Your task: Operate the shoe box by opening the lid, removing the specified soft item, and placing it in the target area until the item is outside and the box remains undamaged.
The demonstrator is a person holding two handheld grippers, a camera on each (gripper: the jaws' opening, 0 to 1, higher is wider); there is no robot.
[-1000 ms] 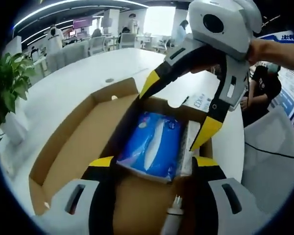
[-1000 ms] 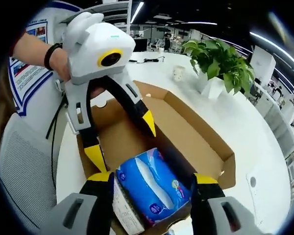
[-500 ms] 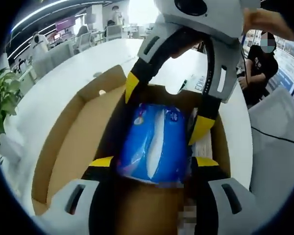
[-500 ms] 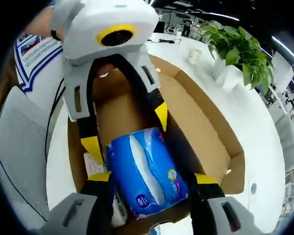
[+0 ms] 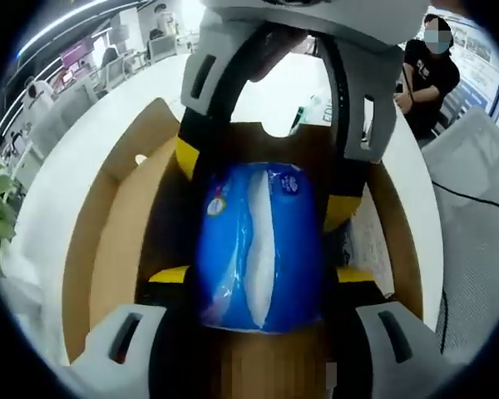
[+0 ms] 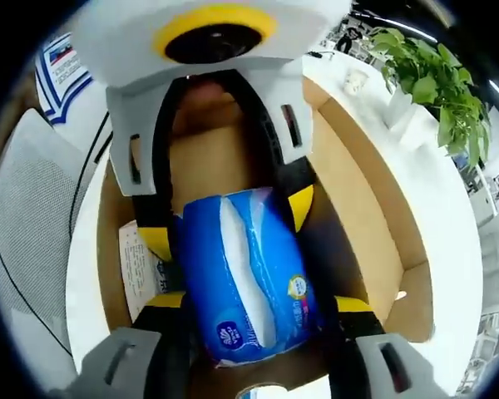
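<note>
Both claws have closed in on the blue tissue pack (image 5: 259, 241) since a second ago. The left claw (image 5: 258, 274) and the right claw (image 6: 258, 303) each clamp it from opposite ends, jaws pressed on its sides, over the open shoe box (image 5: 108, 241) on the white worktop (image 5: 58, 183).

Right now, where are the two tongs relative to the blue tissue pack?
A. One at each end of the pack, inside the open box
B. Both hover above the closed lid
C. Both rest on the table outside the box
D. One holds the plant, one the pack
A: the left tongs and right tongs straddle opposite ends of the tissue pack inside the open box.
</note>
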